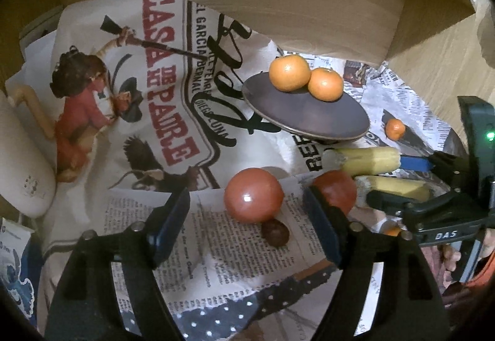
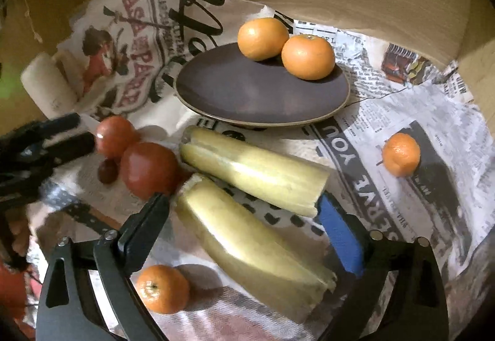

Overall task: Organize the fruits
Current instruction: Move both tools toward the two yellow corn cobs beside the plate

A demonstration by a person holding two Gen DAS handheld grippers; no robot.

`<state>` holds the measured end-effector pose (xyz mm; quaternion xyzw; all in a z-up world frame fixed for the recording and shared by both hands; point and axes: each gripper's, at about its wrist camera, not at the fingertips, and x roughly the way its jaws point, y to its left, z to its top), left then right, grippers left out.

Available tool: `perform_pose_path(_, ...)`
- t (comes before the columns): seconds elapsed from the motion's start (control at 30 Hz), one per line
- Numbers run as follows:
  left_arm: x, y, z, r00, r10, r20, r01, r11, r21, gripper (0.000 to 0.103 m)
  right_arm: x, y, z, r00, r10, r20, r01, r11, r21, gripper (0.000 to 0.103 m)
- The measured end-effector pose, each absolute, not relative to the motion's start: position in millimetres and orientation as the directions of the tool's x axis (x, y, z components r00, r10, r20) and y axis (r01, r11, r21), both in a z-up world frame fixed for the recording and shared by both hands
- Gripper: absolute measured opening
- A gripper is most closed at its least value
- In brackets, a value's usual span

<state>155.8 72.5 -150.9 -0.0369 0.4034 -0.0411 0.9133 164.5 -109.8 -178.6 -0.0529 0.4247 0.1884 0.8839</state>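
Dark plate (image 2: 263,100): sitting on newspaper-print cloth (image 2: 402,100) spread over the worktop, serving as the landmark.
Oranges on plate: two are resting at the plate's far edge, touching each other, the left orange (image 2: 262,38) and the right orange (image 2: 308,56).
Loose oranges: one small orange (image 2: 401,154) is lying on the cloth right of the plate, well apart; another orange (image 2: 163,288) is lying nearest the camera, in front of the plate.
Corn: two husked cobs are lying just in front of the plate, the far cob (image 2: 253,171) and the near cob (image 2: 253,251).
Tomatoes: a first tomato (image 1: 253,195) and a second tomato (image 1: 335,191) are sitting front-left of the plate, with a small dark fruit (image 1: 275,232) beside them.
Left hand-held gripper (image 1: 247,226): hanging wide open, fingers apart around the first tomato, holding nothing.
Right hand-held gripper (image 2: 247,229): hanging open over the near cob, gripping nothing.
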Motion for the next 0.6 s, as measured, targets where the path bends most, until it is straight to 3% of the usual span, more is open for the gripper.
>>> perform_pose_path(0.23, 152, 54, -143, 0.678, -0.145, -0.721, 0.096, 0.989, -0.109, 0.077, 164, -130, -183, 0.54, 0.315, -0.781, -0.356, 0.926, 0.127, 0.086)
perform_pose_path(0.6, 154, 11, -147, 0.651, -0.203, -0.732, 0.182, 0.977, -0.109, 0.078, 145, -166, -180, 0.534, 0.298, -0.791, -0.358, 0.927, 0.108, 0.083)
